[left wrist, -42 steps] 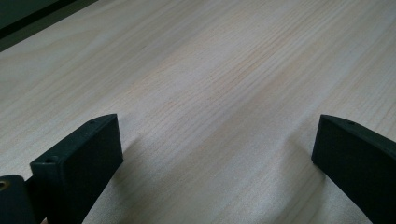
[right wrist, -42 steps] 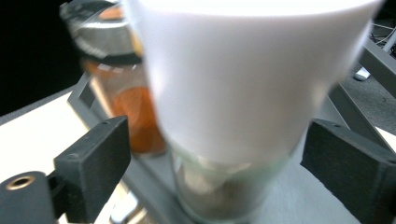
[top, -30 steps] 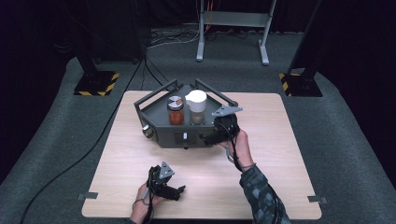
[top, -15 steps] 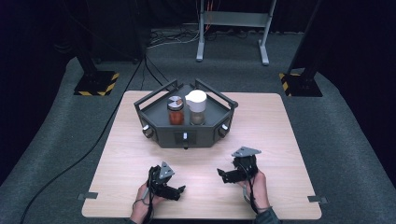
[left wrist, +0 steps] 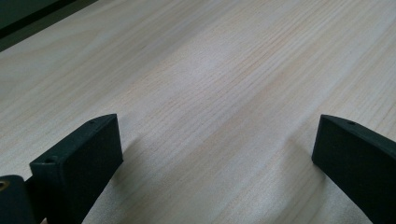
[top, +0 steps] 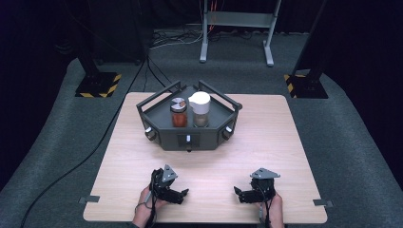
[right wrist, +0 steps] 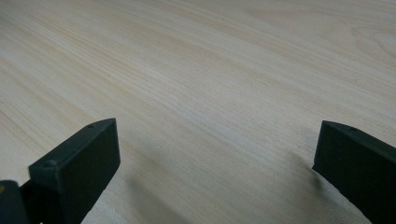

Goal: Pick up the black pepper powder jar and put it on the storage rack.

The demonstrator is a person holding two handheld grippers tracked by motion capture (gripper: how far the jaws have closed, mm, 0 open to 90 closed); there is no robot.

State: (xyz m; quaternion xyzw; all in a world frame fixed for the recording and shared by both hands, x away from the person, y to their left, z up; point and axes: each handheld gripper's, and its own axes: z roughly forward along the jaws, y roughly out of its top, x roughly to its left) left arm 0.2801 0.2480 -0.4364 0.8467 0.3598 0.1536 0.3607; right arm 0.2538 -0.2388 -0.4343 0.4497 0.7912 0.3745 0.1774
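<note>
Resting spread on table (top: 266, 137): left gripper (top: 182, 193), right gripper (top: 239, 194); fingers empty.

Light: overhead, bright on the pale table (top: 266, 142), surroundings dark.
Shadows: soft, beneath the black jaws in both gripper views.
Sharpness: high view soft and grainy.

The right gripper (top: 241, 194) has left the right front corner of the dark tray (top: 190, 141) at the centre of the high view and now sits low at the frame's lower right, on the near edge of the table (top: 266, 137), jaws spread wide over bare wood. The person's outstretched forearm has drawn back to the bottom edge with it.
</note>
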